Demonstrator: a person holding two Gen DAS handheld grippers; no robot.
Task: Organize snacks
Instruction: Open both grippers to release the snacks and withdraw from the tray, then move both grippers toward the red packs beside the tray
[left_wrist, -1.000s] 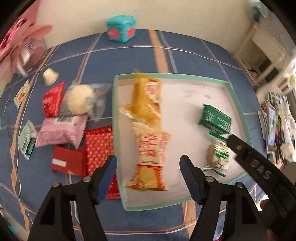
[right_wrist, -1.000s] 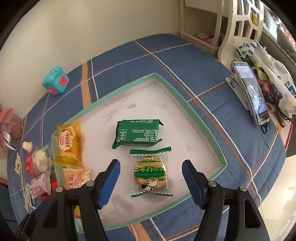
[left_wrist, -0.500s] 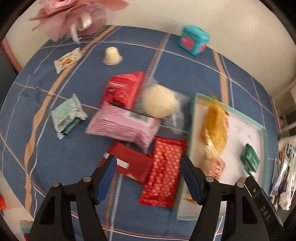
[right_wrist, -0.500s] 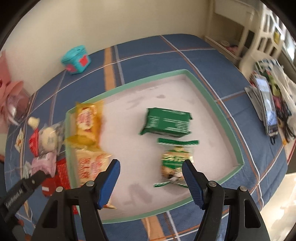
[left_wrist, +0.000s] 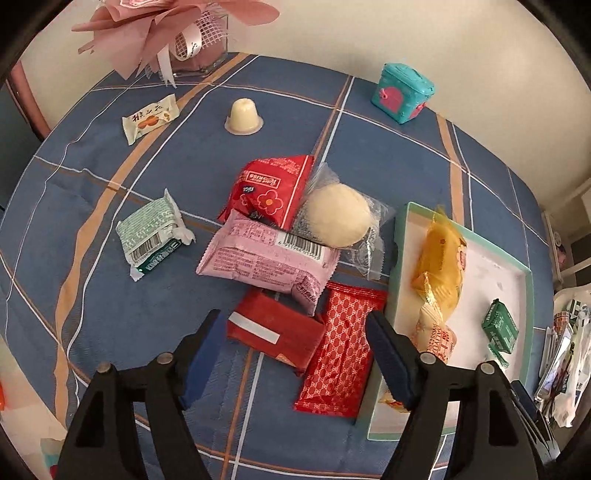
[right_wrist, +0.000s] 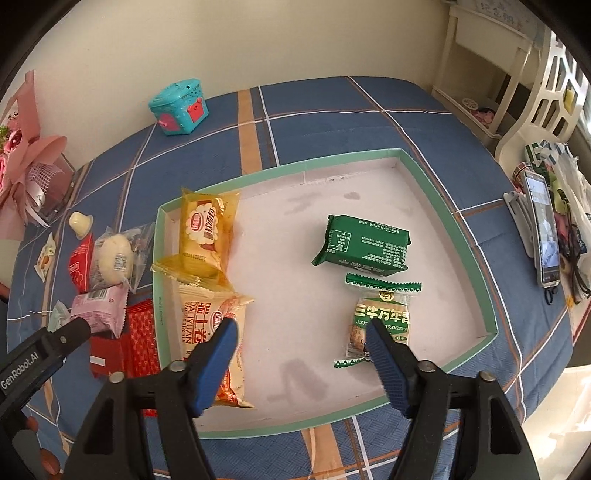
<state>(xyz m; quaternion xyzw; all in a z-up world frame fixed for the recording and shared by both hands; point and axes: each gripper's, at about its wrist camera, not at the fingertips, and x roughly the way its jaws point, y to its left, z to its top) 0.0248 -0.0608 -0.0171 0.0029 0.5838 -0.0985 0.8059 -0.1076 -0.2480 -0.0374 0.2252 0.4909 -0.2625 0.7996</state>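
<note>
Left gripper (left_wrist: 295, 354): jaws spread, just widened further, nothing gripped; the dark red packet (left_wrist: 275, 334) and the patterned red packet (left_wrist: 338, 350) lie below in the gap.

Left view only: green-white packet (left_wrist: 153, 236) at 9 o'clock; jelly cup (left_wrist: 243, 116) and small biscuit packet (left_wrist: 149, 118) toward 11. Pink packet (left_wrist: 267, 260) overlaps the red flowered packet (left_wrist: 273, 190) and the clear-wrapped bun (left_wrist: 338, 219).

Right gripper (right_wrist: 299, 356): jaws likewise released, just widened, empty, over the tray (right_wrist: 461, 221).

Right view only: dark green packet (right_wrist: 364, 245) and round biscuit packet (right_wrist: 382, 321) at 3 o'clock, apparently touching; two yellow cake packets (right_wrist: 207, 229) along the tray's 9 o'clock wall.
</note>
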